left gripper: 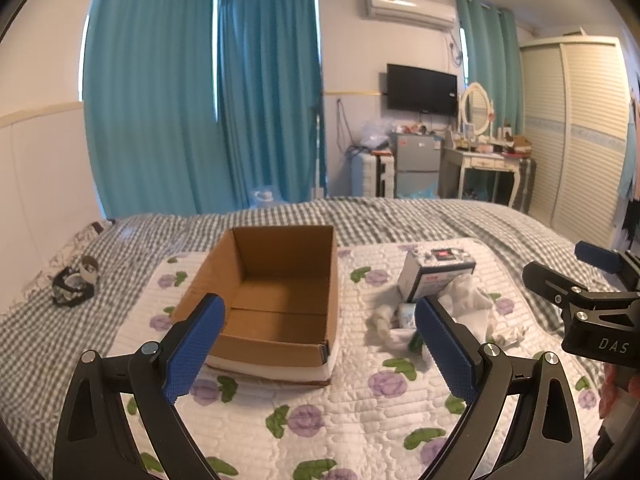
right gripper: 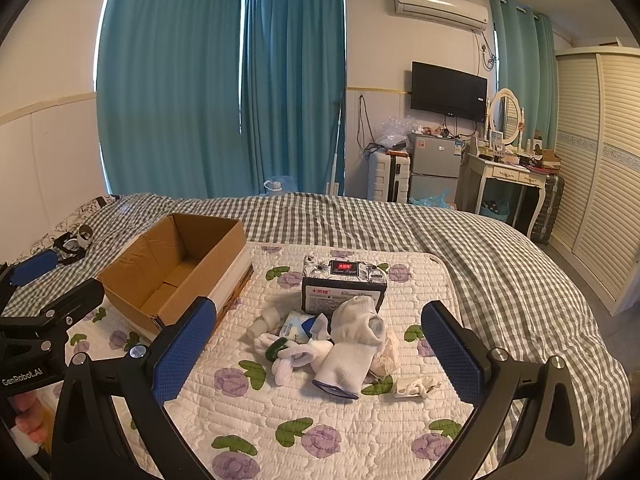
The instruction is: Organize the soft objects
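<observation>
Left gripper jaws wide apart, empty, facing cardboard box. Right gripper jaws wide apart, empty, above sock pile.

Box left of sock pile, both on quilt

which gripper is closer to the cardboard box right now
Left. The left gripper faces the empty cardboard box head-on, its left jaw overlapping the box's near corner. The right gripper sits off to the box's right, aimed at the white sock pile.
</observation>
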